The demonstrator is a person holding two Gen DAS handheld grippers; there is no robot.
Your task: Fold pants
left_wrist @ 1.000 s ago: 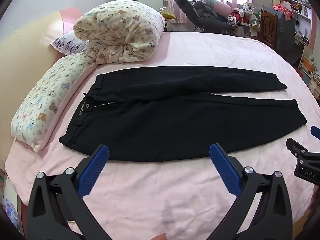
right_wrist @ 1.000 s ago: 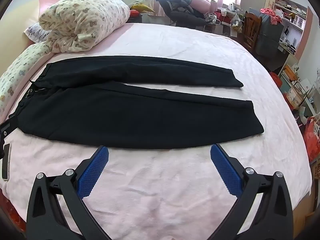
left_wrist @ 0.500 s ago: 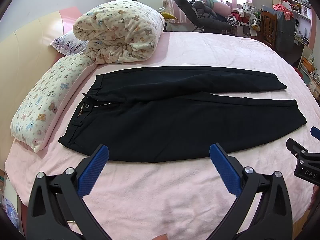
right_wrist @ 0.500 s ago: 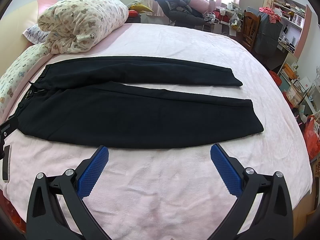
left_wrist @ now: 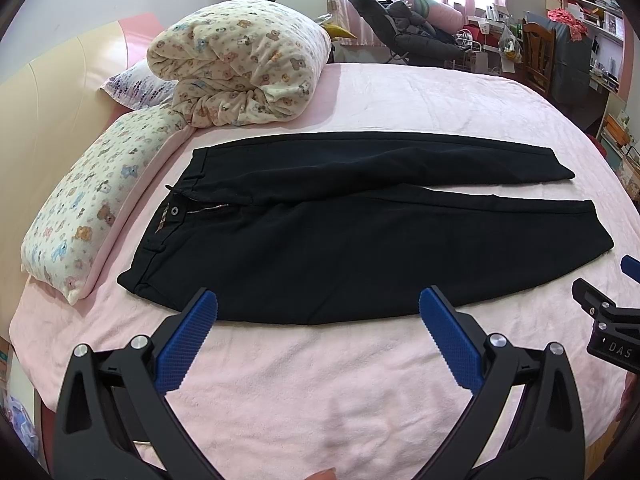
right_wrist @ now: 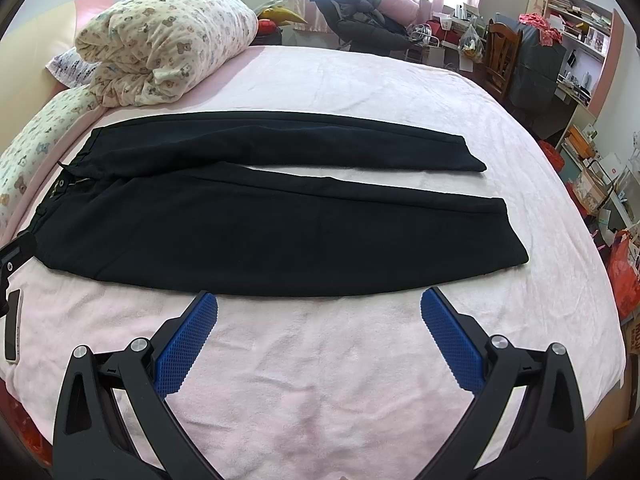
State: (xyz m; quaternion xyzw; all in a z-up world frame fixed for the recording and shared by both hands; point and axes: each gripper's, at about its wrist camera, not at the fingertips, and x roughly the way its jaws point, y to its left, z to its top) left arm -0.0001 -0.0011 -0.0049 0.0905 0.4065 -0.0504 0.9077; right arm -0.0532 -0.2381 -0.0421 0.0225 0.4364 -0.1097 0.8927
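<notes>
Left wrist view: a pink plush-covered bed [left_wrist: 400,92] fills most of the frame. A pair of black fabric pants [left_wrist: 320,248] is laid flat across the middle, waistband at centre left, both legs running to the right, cuffs apart with a thin pink gap between them. A rolled cream bear-print duvet [left_wrist: 240,72] is seen at upper left, a long bear-print pillow [left_wrist: 88,204] along the left edge below it. The left gripper [left_wrist: 318,320] with blue ribbed pads is spread wide at lower centre, nothing held, its tips just short of the near pant edge. Part of the right gripper is seen at the right edge.

Right wrist view: the same pants [right_wrist: 280,240] are centred, waistband at left. The right gripper [right_wrist: 319,320] is spread wide and empty, just short of the near leg.

Nothing is folded yet. The cloth is judged soft, limp, light, likely to sag and drag on the plush. Hold is best taken at the near waistband corner [left_wrist: 132,284] and near cuff [right_wrist: 516,256], pinched through both layers.
</notes>
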